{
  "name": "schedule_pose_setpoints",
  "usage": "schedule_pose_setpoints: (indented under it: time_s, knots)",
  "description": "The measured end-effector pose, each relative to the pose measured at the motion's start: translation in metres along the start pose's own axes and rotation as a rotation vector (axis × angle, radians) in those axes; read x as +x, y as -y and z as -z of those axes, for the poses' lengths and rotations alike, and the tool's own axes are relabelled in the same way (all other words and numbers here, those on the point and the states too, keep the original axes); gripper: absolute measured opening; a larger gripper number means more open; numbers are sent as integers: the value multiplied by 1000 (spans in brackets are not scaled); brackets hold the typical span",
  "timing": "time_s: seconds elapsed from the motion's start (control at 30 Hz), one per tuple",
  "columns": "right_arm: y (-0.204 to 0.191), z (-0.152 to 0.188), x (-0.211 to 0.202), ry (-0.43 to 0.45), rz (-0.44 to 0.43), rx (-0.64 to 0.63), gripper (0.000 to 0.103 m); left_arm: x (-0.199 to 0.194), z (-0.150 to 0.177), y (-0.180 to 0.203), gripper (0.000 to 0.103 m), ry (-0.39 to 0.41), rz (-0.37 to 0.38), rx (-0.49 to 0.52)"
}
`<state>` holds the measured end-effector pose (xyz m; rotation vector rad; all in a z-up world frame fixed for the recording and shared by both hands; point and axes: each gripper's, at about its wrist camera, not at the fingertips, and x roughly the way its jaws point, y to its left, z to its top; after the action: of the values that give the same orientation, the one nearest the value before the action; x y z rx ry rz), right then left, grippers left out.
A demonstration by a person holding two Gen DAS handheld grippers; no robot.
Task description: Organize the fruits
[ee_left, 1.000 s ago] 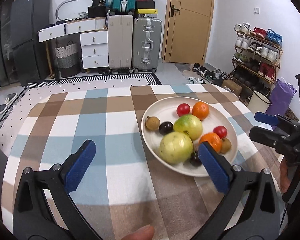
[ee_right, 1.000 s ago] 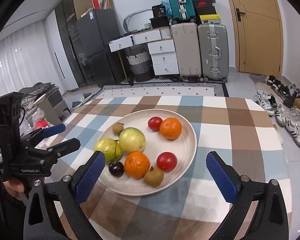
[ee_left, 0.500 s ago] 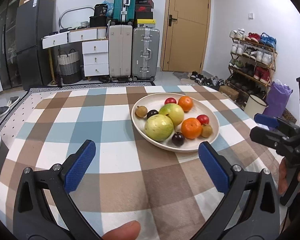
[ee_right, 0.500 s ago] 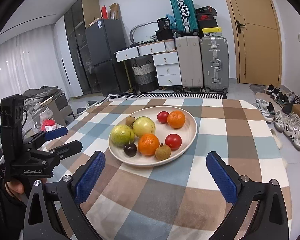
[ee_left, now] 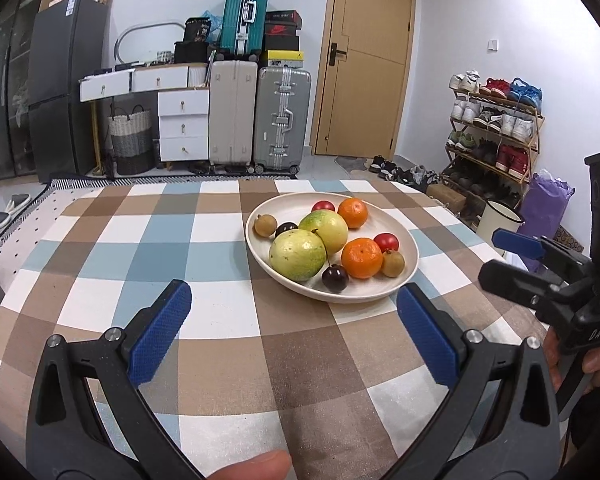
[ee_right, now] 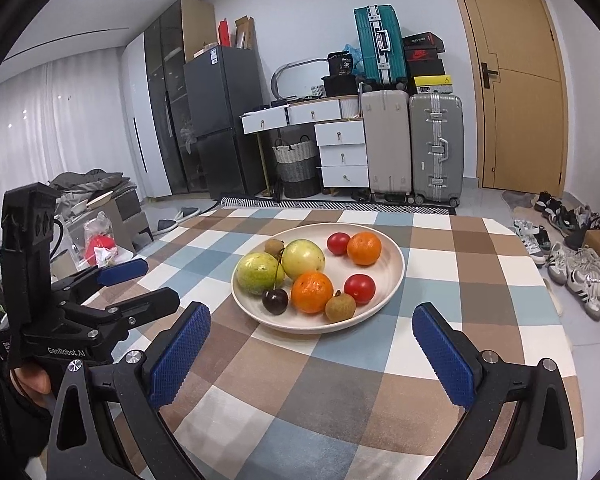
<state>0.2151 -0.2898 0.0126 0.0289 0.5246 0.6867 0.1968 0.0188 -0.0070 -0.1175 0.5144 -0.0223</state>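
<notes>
Left wrist view: left gripper [ee_left: 292, 320] jaws spread wide, nothing between the blue pads, hanging over the checked tablecloth [ee_left: 140, 240] at the table's near edge. White plate [ee_left: 410, 246] sits toward the far right part of the table, holding all the fruit: two green guavas [ee_left: 298, 254], two oranges [ee_left: 361, 258], two red cherry tomatoes [ee_left: 386, 241], two dark cherries [ee_left: 335, 278], two brown longans [ee_left: 393, 263]. Right gripper [ee_left: 500, 254] shows at the right edge, beside the table, jaws apart and empty; "DAS" reads on its body. A thumb tip [ee_left: 252, 466] pokes in at the bottom. Only this view shows the shoe rack [ee_left: 496, 128] and purple bag [ee_left: 546, 208]. Nike swoosh on a black box atop the suitcases [ee_left: 282, 114].

Right wrist view: right gripper [ee_right: 312, 344] wide open, empty, over the near table edge; plate [ee_right: 396, 276] just ahead of it, mid-table. Left gripper [ee_right: 128, 286] shows at the left, open, held by a hand [ee_right: 32, 382]; "GenRobot.AI" printed on it. Only here: curtains, fridge [ee_right: 224, 120], clutter on the floor by the left table edge, ceiling lights. Box reads "38" or "36", can't tell.
</notes>
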Motion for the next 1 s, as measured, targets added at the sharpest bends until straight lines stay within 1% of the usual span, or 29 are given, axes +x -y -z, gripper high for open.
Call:
schedule_pose_setpoints:
  time_s: [0.2, 0.43, 1.0]
  knots:
    - [-6, 4, 5, -12, 11, -40, 103, -1, 0, 1, 103, 8, 7, 7]
    - [-3, 5, 2, 9, 12, -25, 103, 0, 0, -3, 103, 9, 11, -19]
    - [-4, 6, 1, 12, 13, -22, 103, 0, 0, -4, 103, 13, 9, -15]
